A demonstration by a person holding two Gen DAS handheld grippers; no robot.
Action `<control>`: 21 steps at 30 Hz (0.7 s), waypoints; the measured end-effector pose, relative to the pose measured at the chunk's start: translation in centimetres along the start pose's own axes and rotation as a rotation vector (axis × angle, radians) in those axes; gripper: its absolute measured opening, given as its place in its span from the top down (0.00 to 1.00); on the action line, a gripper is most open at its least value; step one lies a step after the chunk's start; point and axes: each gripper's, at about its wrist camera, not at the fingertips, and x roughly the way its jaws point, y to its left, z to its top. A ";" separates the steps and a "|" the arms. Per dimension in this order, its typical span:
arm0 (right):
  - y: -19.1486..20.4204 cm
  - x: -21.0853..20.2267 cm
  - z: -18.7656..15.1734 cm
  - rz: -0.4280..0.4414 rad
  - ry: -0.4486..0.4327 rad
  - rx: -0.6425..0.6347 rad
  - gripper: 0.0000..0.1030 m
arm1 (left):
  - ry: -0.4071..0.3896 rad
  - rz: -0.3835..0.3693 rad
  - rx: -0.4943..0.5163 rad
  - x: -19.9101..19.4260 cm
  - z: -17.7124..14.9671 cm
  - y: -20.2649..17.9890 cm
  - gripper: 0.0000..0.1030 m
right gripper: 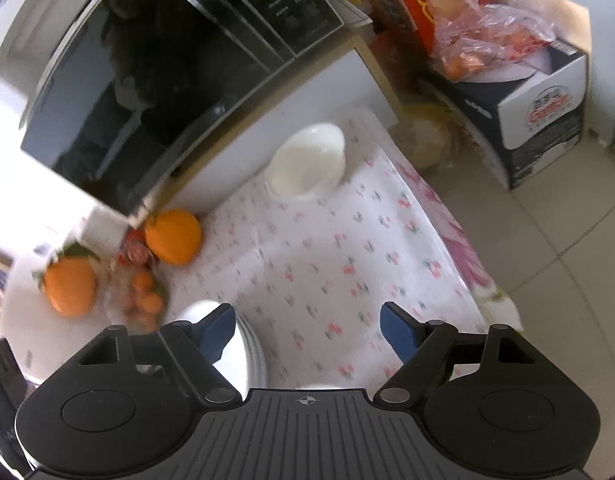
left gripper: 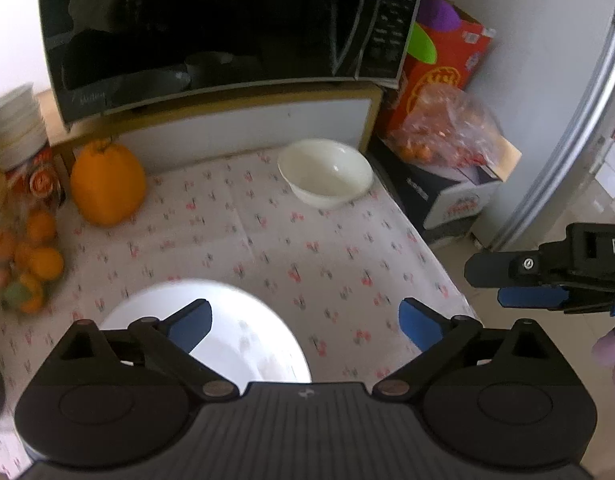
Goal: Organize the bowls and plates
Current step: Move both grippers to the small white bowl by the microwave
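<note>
A white bowl stands at the far right of the flowered tablecloth, below the microwave; it also shows in the right wrist view. A white plate lies near the front, under my left gripper, which is open and empty above it. The plate shows at the lower left in the right wrist view. My right gripper is open and empty above the cloth; it also shows at the right edge of the left wrist view.
A black microwave sits on a shelf behind. A large orange fruit and small oranges lie left. A stack of white plates stands far left. Boxes and a bag of fruit stand right, beside the fridge.
</note>
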 end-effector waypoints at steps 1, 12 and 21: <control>-0.2 0.4 0.7 0.013 -0.002 0.014 0.21 | -0.001 0.007 0.003 0.3 0.5 0.1 0.02; -2.6 6.3 7.2 0.140 -0.028 0.123 0.21 | -0.023 0.054 0.027 5.1 5.0 1.0 0.01; -6.4 11.5 9.6 0.283 -0.051 0.264 0.21 | -0.035 0.051 0.058 11.2 7.8 2.0 0.03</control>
